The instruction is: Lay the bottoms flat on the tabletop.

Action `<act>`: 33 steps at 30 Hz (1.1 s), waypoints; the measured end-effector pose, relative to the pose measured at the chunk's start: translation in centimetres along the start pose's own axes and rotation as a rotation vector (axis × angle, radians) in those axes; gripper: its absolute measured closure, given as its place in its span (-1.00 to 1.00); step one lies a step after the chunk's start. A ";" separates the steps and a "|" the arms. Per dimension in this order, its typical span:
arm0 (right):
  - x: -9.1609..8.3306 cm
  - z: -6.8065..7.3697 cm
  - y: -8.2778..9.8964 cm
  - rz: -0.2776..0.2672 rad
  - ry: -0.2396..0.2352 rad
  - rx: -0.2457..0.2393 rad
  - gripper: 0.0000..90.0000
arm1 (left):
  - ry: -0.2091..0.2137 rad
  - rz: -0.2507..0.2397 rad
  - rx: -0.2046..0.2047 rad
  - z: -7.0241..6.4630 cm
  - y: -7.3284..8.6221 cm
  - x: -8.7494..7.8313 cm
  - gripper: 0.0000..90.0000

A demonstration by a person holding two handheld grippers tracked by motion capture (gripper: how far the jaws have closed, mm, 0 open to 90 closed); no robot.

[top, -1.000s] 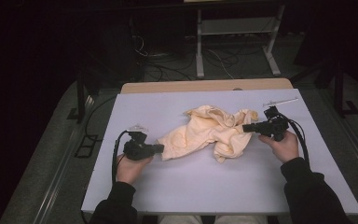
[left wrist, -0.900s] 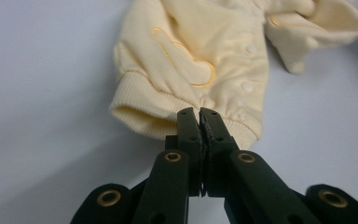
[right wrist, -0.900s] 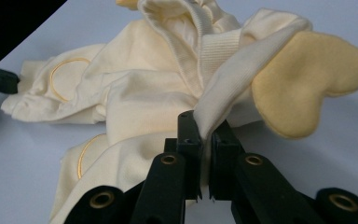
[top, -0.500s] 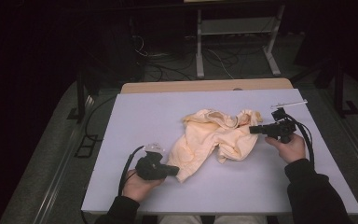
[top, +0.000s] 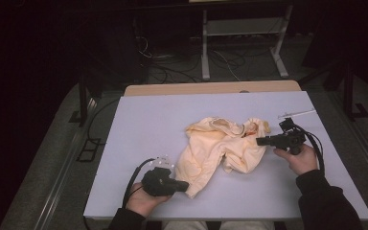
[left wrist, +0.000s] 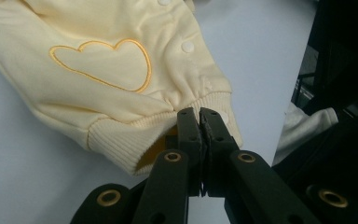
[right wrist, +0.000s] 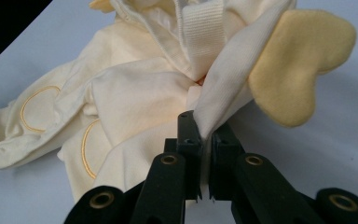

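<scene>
A pale yellow baby garment point(top: 220, 148) lies crumpled across the middle of the light table point(top: 148, 120). My left gripper point(top: 186, 185) sits near the front edge, shut on the garment's ribbed cuff point(left wrist: 135, 135); an embroidered heart outline point(left wrist: 107, 65) and snap buttons show beyond the jaws. My right gripper point(top: 259, 141) is at the garment's right side, shut on a fold of white fabric point(right wrist: 223, 88). A darker yellow ear-shaped flap point(right wrist: 298, 60) hangs beside that fold.
A thin white stick point(top: 296, 114) lies on the table behind the right hand. Black cables trail from both grippers. Beyond the table's far edge are a metal stand point(top: 242, 43) and floor cables in the dark.
The left gripper has moved right and toward the front edge, pulling the cuff with it. The garment has stretched out toward the front. The right gripper has stayed about where it was.
</scene>
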State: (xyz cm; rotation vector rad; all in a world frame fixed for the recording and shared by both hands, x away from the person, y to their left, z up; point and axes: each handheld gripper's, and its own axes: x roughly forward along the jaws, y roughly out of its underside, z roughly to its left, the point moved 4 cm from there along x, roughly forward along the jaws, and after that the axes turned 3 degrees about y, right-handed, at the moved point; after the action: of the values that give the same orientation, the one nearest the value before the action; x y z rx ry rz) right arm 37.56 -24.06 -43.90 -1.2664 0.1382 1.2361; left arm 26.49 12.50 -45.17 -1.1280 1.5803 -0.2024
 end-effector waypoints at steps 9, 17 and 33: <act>-0.1 0.3 0.9 0.037 0.007 -0.027 0.87 | -0.023 0.020 0.060 -0.4 -0.4 -0.3 0.87; -0.2 0.3 1.7 0.067 0.002 -0.025 0.87 | -0.043 -0.019 0.089 0.0 -1.9 -1.7 0.61; -0.8 0.3 3.1 0.111 -0.004 -0.031 0.88 | -0.164 -0.083 0.141 4.6 -9.9 0.3 0.08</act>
State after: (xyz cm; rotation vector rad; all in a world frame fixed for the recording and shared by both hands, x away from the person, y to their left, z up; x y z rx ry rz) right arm 34.76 -24.95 -45.24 -1.2971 0.1894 1.3397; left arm 35.79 8.98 -40.59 -1.0732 1.3550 -0.2654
